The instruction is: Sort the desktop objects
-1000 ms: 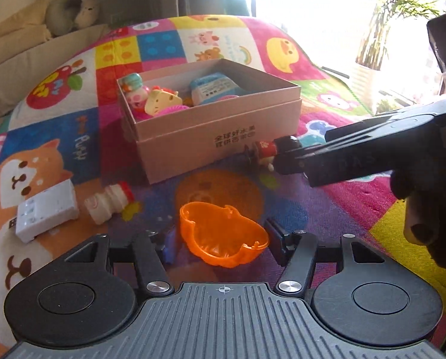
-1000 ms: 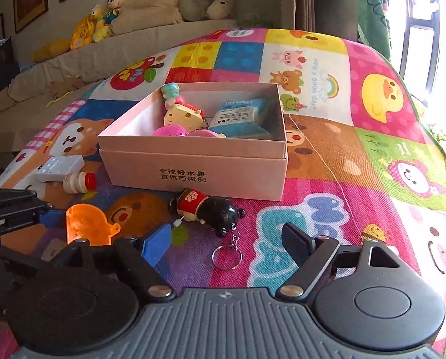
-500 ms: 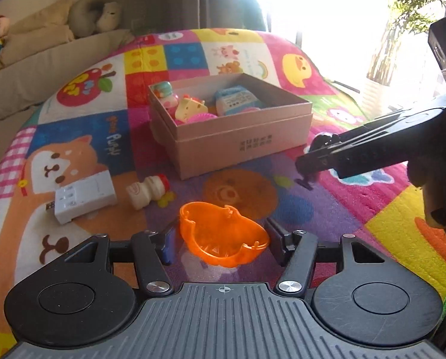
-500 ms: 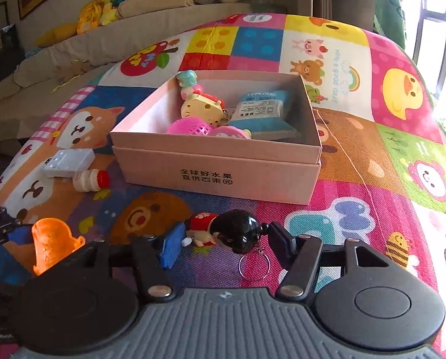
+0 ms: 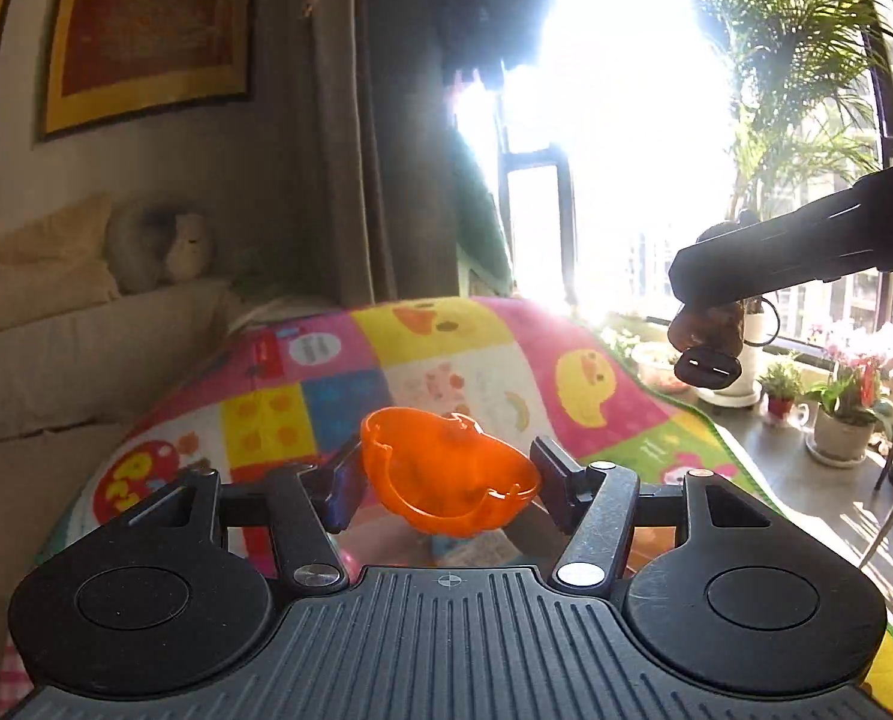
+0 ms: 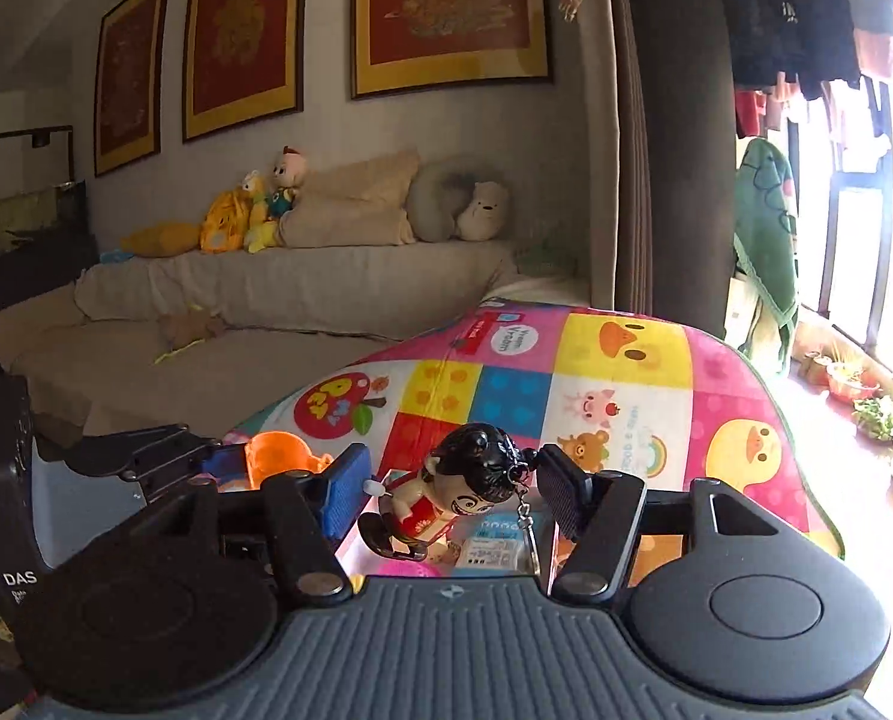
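Note:
My left gripper is shut on an orange plastic shell and holds it raised above the colourful play mat. My right gripper is shut on a black-haired doll keychain, held in the air; its chain hangs down. Below the doll I see a blue packet and a pink ball, contents of the box. In the left wrist view the right gripper shows at the upper right with the doll under it. The orange shell also shows in the right wrist view.
A covered sofa with cushions and plush toys stands behind the mat. A bright window with potted plants is to the right. Framed pictures hang on the wall.
Both grippers have risen and tilted up, so the box and mat items have dropped out of view. The right gripper has lifted the doll off the mat. The left still holds the orange shell.

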Demonstrator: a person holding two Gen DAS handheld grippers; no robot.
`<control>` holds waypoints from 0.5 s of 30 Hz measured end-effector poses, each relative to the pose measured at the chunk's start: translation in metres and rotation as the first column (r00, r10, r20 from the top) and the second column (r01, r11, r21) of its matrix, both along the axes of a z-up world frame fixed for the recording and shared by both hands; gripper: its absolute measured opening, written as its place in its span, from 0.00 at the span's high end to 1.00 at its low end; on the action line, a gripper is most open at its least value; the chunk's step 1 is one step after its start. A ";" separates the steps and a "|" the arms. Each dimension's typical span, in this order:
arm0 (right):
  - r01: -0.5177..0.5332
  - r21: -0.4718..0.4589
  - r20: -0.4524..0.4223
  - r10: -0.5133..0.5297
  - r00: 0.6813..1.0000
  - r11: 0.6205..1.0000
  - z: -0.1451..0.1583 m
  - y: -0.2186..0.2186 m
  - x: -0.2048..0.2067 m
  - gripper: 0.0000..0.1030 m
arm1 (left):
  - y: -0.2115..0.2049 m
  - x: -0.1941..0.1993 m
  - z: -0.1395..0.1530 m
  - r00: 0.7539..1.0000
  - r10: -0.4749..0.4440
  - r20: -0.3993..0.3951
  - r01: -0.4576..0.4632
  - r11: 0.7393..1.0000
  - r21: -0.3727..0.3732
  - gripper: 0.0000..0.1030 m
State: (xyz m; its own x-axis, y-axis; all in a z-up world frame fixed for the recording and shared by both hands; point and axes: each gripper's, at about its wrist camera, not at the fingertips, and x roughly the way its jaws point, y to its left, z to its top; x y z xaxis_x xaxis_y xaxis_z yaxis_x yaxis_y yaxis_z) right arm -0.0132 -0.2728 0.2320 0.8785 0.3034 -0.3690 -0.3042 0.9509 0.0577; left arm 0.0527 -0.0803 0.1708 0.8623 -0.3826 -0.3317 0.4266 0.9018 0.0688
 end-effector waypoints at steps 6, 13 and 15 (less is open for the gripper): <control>0.052 0.063 -0.098 -0.046 0.994 0.997 -0.014 0.004 0.081 0.33 | 0.032 0.018 -0.030 0.981 0.148 -0.126 -0.147 0.989 0.014 0.11; 0.060 0.075 -0.184 -0.045 0.982 0.995 -0.067 0.005 0.093 0.31 | 0.091 -0.041 -0.106 0.936 0.277 -0.218 -0.255 0.959 0.121 0.07; 0.060 0.061 -0.202 -0.047 0.978 0.996 -0.079 0.009 0.091 0.31 | 0.105 -0.052 -0.124 0.916 0.305 -0.260 -0.281 0.951 0.129 0.06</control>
State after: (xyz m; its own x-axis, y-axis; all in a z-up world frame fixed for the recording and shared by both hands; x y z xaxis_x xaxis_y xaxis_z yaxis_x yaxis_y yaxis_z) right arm 0.0776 -0.2640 0.1529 0.8048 0.2877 -0.5191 -0.2287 0.9574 0.1762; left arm 0.0012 0.0245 0.0473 0.8019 -0.0856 -0.5912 0.1574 0.9850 0.0708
